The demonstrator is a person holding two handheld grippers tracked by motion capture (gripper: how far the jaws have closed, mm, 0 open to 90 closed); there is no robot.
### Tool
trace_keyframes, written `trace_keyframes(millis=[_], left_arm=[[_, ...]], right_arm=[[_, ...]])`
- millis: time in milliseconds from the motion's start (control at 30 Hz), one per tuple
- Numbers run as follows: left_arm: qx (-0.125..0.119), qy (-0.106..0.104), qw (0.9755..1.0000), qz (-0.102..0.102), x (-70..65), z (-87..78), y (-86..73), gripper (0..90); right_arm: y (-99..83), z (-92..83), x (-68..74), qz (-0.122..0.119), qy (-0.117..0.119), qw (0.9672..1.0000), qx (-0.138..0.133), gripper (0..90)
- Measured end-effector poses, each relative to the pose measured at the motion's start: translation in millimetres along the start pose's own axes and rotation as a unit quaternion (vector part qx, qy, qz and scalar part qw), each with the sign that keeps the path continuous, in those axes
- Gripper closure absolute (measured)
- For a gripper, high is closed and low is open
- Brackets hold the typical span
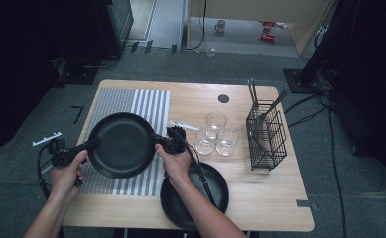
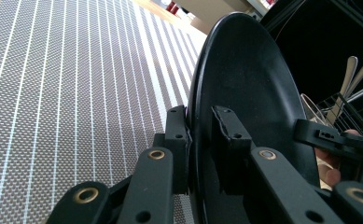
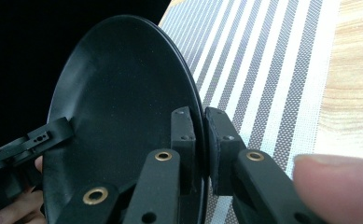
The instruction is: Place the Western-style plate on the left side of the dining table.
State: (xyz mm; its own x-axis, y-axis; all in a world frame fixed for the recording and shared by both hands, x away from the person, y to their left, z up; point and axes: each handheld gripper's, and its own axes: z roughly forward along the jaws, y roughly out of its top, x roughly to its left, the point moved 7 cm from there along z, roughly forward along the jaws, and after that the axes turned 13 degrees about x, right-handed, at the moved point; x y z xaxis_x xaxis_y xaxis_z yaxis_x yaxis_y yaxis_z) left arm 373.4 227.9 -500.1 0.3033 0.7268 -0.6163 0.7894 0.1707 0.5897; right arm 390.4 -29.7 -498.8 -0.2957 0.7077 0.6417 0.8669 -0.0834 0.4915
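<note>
The fingers of the left gripper (image 2: 200,140) are seen closed on the left rim of a black plate (image 1: 122,144), one pad (image 2: 177,140) on the underside and the other on the inner face; in the high view this gripper (image 1: 87,145) is met at the plate's left edge, with the left hand (image 1: 67,171) wrapped round its body. The fingers of the right gripper (image 3: 200,140) are likewise pinched on the opposite rim, a pad (image 3: 184,140) pressed to the plate's inner face and its partner to the back; in the high view that gripper (image 1: 157,140) is found at the plate's right edge, borne by the right hand (image 1: 176,166). The plate is thus held between both grippers, lifted clear of the striped placemat (image 1: 151,106) and hanging over it at the left half of the table (image 1: 270,198); in each gripper view the far gripper is shown gripping the other side of the rim. A second black plate (image 1: 220,191) is lain flat on the near edge of the table, partly covered by the right forearm. Three clear glasses (image 1: 216,131) are grouped just right of the placemat, near the table's middle; a black wire rack (image 1: 266,139) holding cutlery is stood further right, well apart from the plates.
</note>
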Motion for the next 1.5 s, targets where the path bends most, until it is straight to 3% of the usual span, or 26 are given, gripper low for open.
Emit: trace_keyframes(millis=[833,1500], left_arm=[[0.022,0.014,0.9995,-0.015,24.6,22.7,23.6,77.3],[0.037,0.027,0.9981,-0.041,51.8,43.5,36.2,76.1]], right_arm=[[24.3,28.0,-13.9,0.014,-0.012,0.9997,0.015,82.7],[42.6,57.3,-26.2,0.030,-0.027,0.9985,0.036,82.7]])
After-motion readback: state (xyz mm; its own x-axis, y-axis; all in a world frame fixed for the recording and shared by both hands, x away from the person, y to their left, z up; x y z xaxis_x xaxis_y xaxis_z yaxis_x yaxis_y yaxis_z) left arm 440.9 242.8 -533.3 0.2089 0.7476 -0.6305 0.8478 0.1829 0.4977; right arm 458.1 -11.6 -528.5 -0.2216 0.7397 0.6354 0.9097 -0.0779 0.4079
